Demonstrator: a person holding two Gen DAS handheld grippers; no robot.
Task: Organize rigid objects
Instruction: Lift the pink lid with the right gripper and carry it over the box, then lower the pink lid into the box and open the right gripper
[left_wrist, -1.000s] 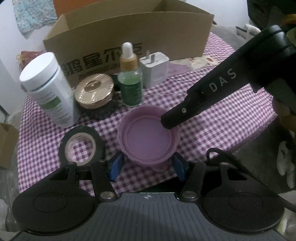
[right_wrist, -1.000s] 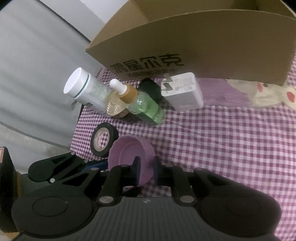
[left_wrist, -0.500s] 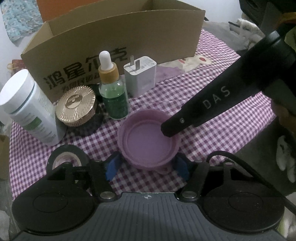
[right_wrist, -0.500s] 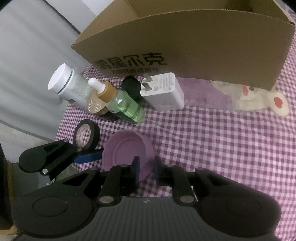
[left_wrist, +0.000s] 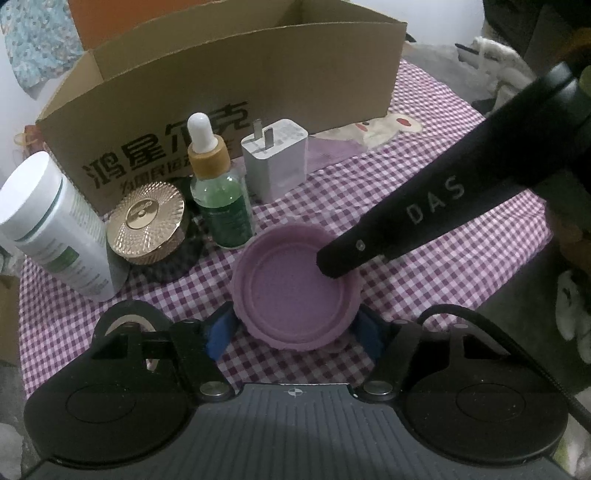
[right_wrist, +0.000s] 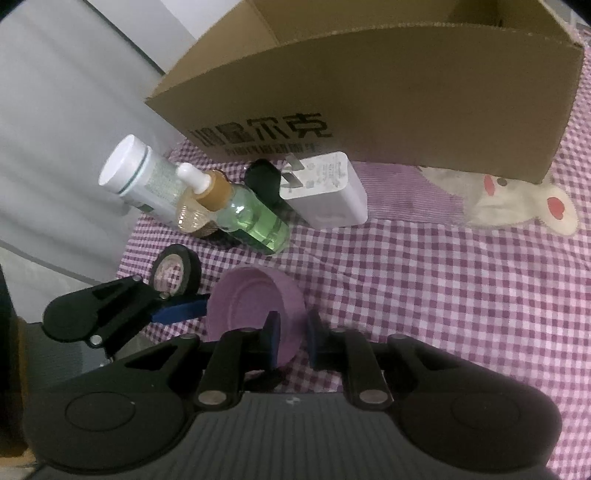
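the right gripper (right_wrist: 291, 338) is clamped on the rim of the shallow round purple plastic lid (left_wrist: 295, 288), which sits between the parted left gripper (left_wrist: 295, 330) pads, while beyond them the open cardboard box (left_wrist: 236, 85) awaits everything.

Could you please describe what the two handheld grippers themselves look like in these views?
Both are matte black with ribbed grey housings, round black discs either side and silver pivot bolts. The left gripper has blue-padded fingers and a black cable on its right. The right gripper has dark blue pads; its arm reads "DAS".
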